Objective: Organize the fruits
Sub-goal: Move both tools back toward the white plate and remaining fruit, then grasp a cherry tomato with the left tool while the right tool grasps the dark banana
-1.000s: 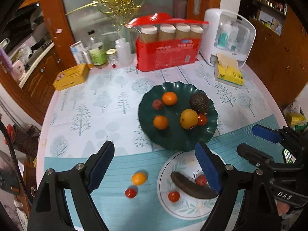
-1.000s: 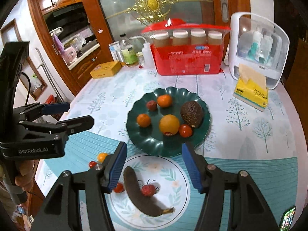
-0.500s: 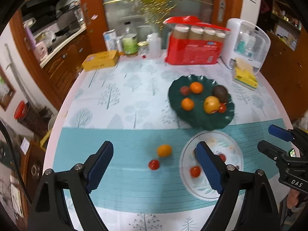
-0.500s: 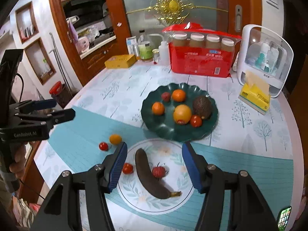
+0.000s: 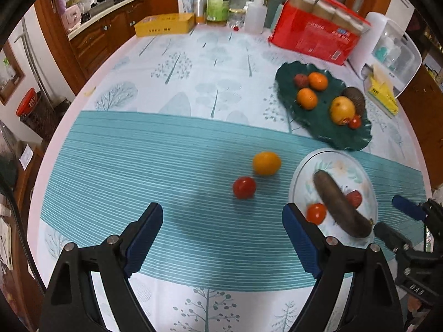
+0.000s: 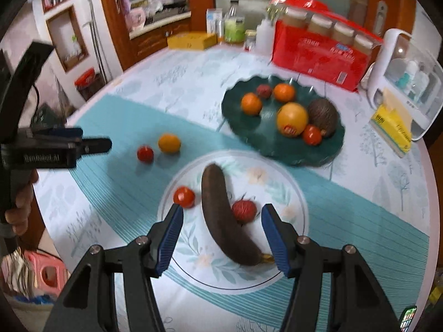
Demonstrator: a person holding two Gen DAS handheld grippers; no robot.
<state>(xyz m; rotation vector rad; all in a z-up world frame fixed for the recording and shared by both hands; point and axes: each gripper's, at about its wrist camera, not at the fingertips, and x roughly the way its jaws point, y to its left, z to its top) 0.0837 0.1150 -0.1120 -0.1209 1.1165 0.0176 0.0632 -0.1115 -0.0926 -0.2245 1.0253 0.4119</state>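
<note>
A small orange (image 5: 266, 163) and a red tomato (image 5: 244, 187) lie loose on the teal striped cloth. My left gripper (image 5: 223, 239) is open and empty, above the cloth just short of them. A white floral plate (image 6: 293, 193) holds a dark brown banana (image 6: 224, 221), a tomato (image 6: 184, 197) and a red lychee-like fruit (image 6: 244, 210). My right gripper (image 6: 221, 238) is open and empty, its jaws on either side of the banana's near end, above the plate. A dark green plate (image 6: 249, 130) carries several oranges, an avocado and a tomato.
A red pack of jars (image 5: 318, 36), a white dispenser (image 6: 407, 83), a yellow tissue pack (image 6: 393, 127), a yellow box (image 5: 164, 25) and bottles (image 5: 218, 2) stand along the table's far edge. The round table's left edge (image 5: 69, 105) drops to the floor.
My left gripper has swung left and dropped closer to the loose orange and tomato. My right gripper has moved lower and closer to the white plate's banana.
</note>
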